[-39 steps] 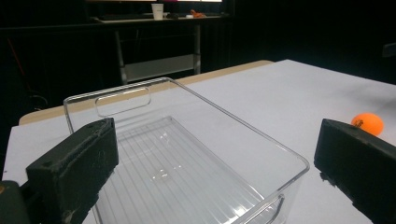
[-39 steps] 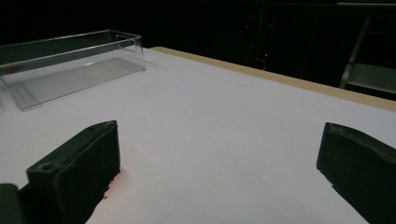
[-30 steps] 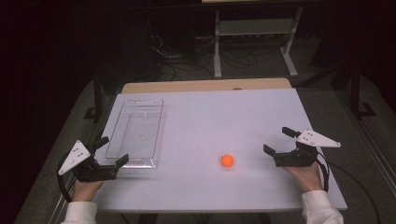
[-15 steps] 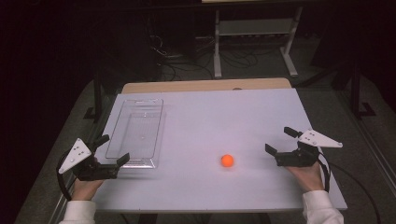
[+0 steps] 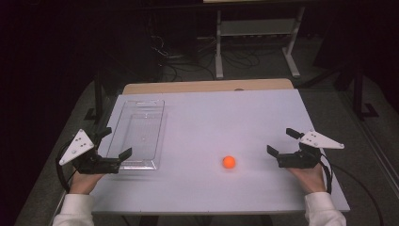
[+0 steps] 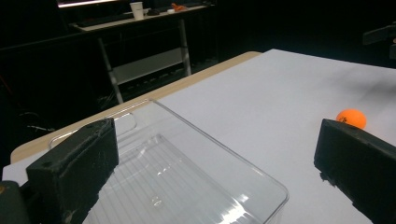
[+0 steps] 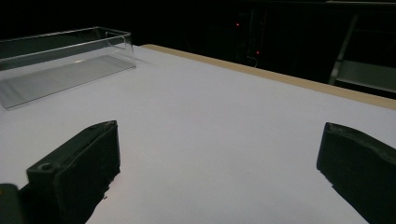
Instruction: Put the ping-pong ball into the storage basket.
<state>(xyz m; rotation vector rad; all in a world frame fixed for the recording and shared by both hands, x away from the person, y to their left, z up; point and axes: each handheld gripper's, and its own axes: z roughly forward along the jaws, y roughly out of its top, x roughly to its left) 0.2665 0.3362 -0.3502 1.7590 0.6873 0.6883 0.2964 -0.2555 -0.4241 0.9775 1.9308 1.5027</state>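
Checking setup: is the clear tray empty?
Empty: the clear tray shows only its bare ribbed floor; the orange ball lies outside on the table.

Around the orange ball (image 5: 228, 162), bare white table (image 5: 226, 113) is seen on every side, so it can be approached from any direction. To the ball's right, the stretch up to the right gripper (image 5: 282, 147), whose jaws are held wide apart, is unobstructed. Well to the ball's left, passage is blocked by the clear plastic tray (image 5: 139, 132), at whose near end the left gripper (image 5: 115, 143) is held with jaws spread.
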